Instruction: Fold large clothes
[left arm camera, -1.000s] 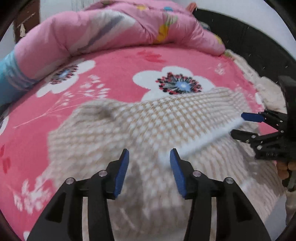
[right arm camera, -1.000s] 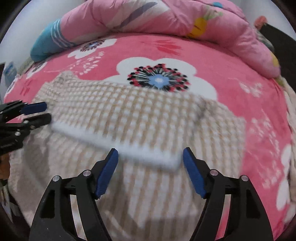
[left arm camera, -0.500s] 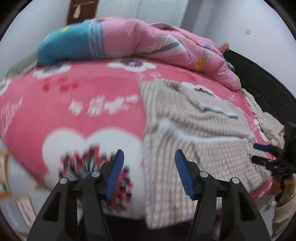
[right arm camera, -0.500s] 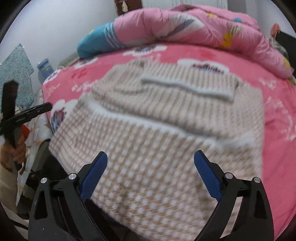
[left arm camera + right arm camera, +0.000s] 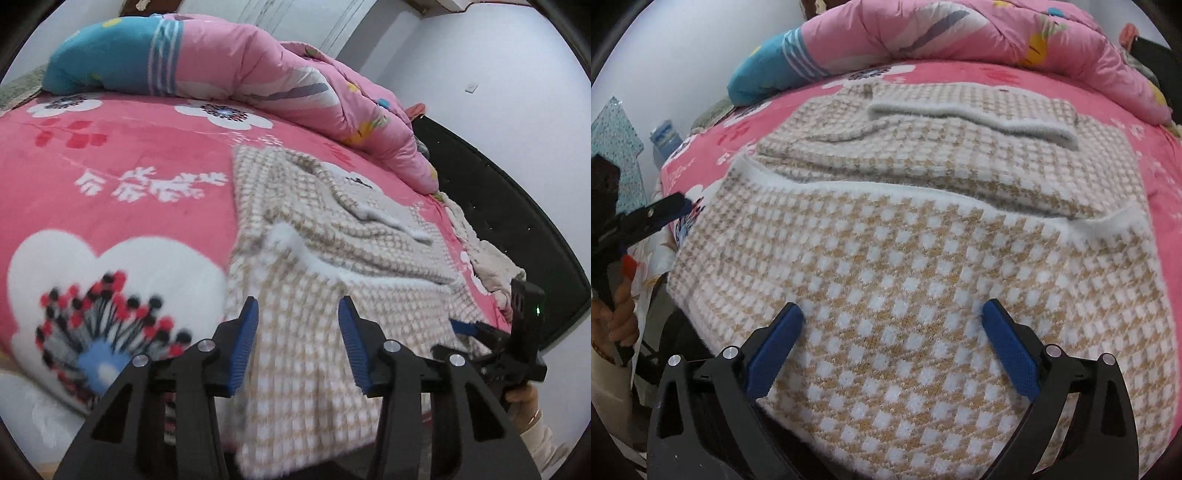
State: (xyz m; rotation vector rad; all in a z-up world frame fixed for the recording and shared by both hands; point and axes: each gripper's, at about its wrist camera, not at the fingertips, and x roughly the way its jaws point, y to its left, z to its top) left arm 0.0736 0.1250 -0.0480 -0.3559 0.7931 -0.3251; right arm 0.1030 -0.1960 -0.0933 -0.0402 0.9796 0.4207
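Your right claw (image 5: 892, 343) is opening, nothing pinched: the beige-and-white checked knit sweater (image 5: 905, 258) is dropped, sleeves folded, on the pink floral bed (image 5: 110, 177). Left claw (image 5: 297, 332) is closing, probably around the hem edge; blurry.

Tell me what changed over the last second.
Both hand-held grippers pulled back from over the beige-and-white checked knit sweater toward its near edge. The right hand-held gripper opened wide, releasing the white trim; the left hand-held gripper is closing, fabric between its jaws. The sweater remains folded on the pink floral blanket.
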